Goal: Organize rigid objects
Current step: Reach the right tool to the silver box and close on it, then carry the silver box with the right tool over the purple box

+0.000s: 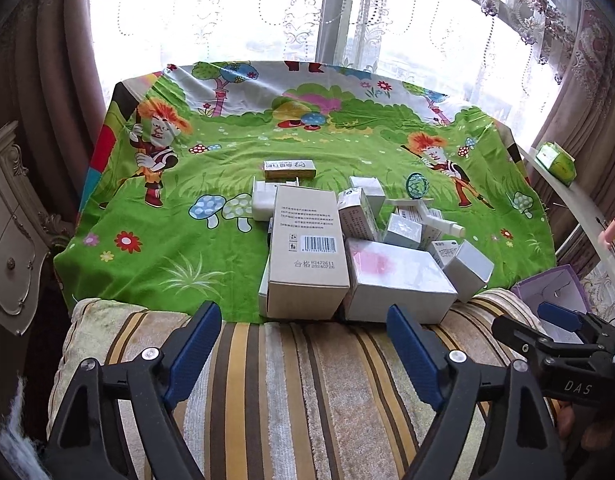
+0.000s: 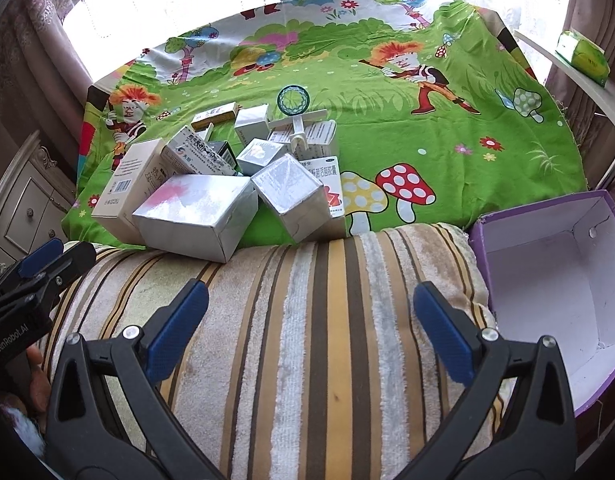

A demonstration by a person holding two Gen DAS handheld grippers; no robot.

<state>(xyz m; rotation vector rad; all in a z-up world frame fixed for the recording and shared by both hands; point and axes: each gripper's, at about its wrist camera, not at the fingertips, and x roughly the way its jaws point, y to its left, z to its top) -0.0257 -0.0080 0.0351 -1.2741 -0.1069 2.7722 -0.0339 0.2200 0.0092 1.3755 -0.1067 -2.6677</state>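
Left wrist view: the left gripper (image 1: 303,330) hangs over a striped towel (image 1: 291,380), fingers (image 1: 195,344) spread, nothing between them. Right wrist view: the right gripper (image 2: 311,328) hangs likewise, fingers (image 2: 443,336) released and empty, beside an open purple box (image 2: 555,280) at the right. Beyond the towel, a pile of cartons (image 1: 347,248) rests on the green cartoon cloth (image 1: 187,220) covering the surface.

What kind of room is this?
Probably a bedroom or sitting room at home: lace curtains on a big window, a carved cabinet, and a cartoon cloth with small boxes.
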